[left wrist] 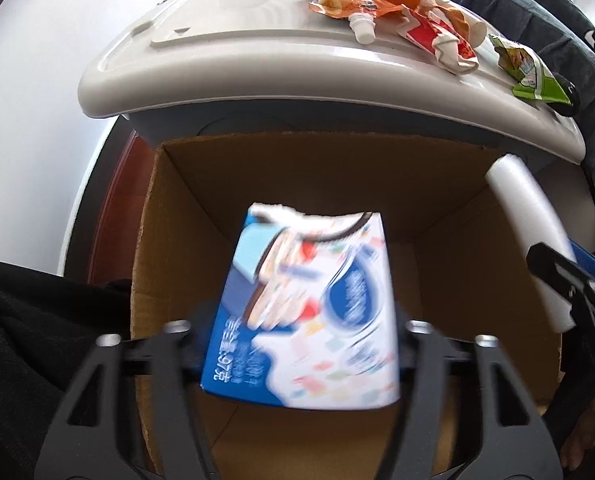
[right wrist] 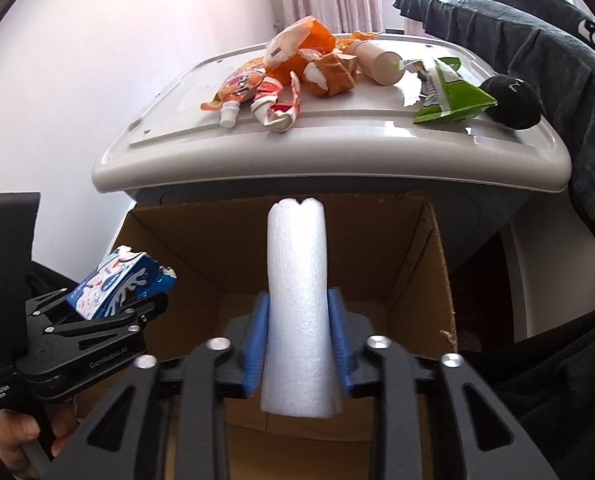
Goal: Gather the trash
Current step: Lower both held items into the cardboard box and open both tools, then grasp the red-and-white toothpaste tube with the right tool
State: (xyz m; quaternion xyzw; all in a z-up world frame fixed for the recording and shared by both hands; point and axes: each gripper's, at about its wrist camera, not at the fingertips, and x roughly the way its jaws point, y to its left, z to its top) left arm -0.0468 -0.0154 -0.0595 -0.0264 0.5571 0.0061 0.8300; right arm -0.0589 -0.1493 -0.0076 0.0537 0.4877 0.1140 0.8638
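On my far left a black sleeve (left wrist: 17,340) lies against the outer wall of the open cardboard box (left wrist: 297,168). My left hand-held gripper (left wrist: 303,340) points steeply down into that box. A torn blue-and-white carton (left wrist: 309,312) sits between its fingers, over the box's inside. The carton is smeared with blur and the fingers stand wide, so I read them as not pressing on it.

Just to the right, over the same box, is my right hand-held gripper (right wrist: 297,336). A white foam tube (right wrist: 297,280) stands upright between its blue pads. The pads sit just off the tube's sides, loose rather than clamped.

Behind the box, the grey table (right wrist: 337,160) overhangs the box's back wall with its rounded front edge. The remaining trash lies on it, left to right:
- an orange spout pouch (right wrist: 237,84);
- a crumpled red-and-white wrapper (right wrist: 275,104) touching the pouch;
- a heap of orange wrappers (right wrist: 317,36) behind those two;
- a brown cardboard tube (right wrist: 377,62) on its side;
- a flattened green carton (right wrist: 449,96) near the front edge.

A black rounded thing (right wrist: 513,96) rests against the green carton's right end; I cannot tell what it is. A dark garment (right wrist: 537,32) crowds the table's right side.
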